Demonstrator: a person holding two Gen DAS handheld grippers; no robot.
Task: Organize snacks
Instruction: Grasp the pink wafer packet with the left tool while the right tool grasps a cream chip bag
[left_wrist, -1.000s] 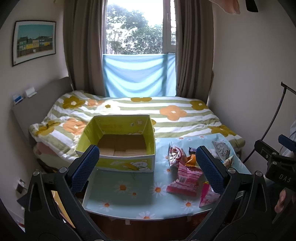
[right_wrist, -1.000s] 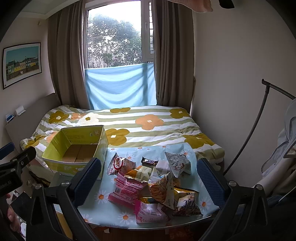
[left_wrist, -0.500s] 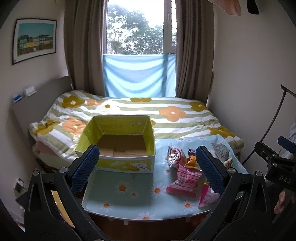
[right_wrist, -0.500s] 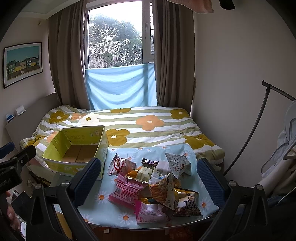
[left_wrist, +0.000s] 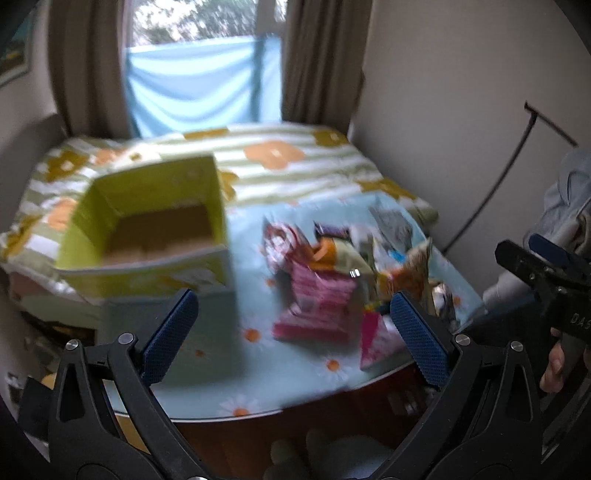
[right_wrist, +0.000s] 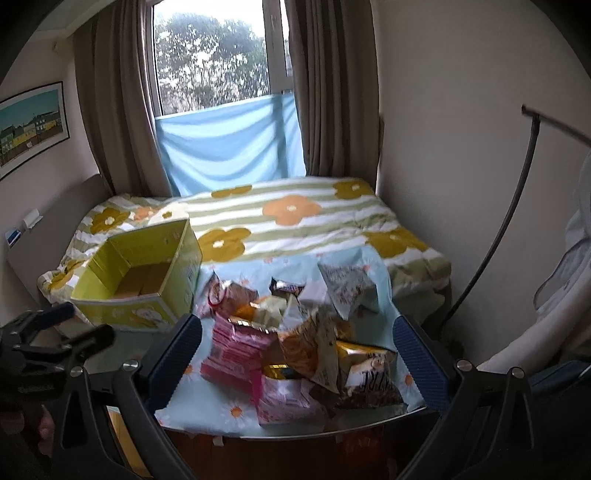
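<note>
A heap of snack packets (right_wrist: 295, 343) lies on the right half of the daisy-print table (right_wrist: 192, 413); in the left wrist view the snack packets (left_wrist: 343, 280) look blurred. An empty yellow-green box (left_wrist: 147, 236) stands on the table's left; the same box (right_wrist: 144, 280) shows in the right wrist view. My left gripper (left_wrist: 295, 339) hangs open above the table's near edge, with the pink packet (left_wrist: 317, 310) between its fingers' lines but further off. My right gripper (right_wrist: 295, 354) is open too, in front of the heap, holding nothing.
A bed with a flower-striped quilt (right_wrist: 295, 221) lies right behind the table, under a curtained window (right_wrist: 214, 59). A bent dark pole (right_wrist: 509, 206) stands along the right wall. In the left wrist view the other gripper (left_wrist: 546, 273) and a hand (left_wrist: 554, 373) sit at the right edge.
Both grippers have moved forward and tipped down toward the table. The left view swung right and is motion-blurred. Packets and box lie where they were.
</note>
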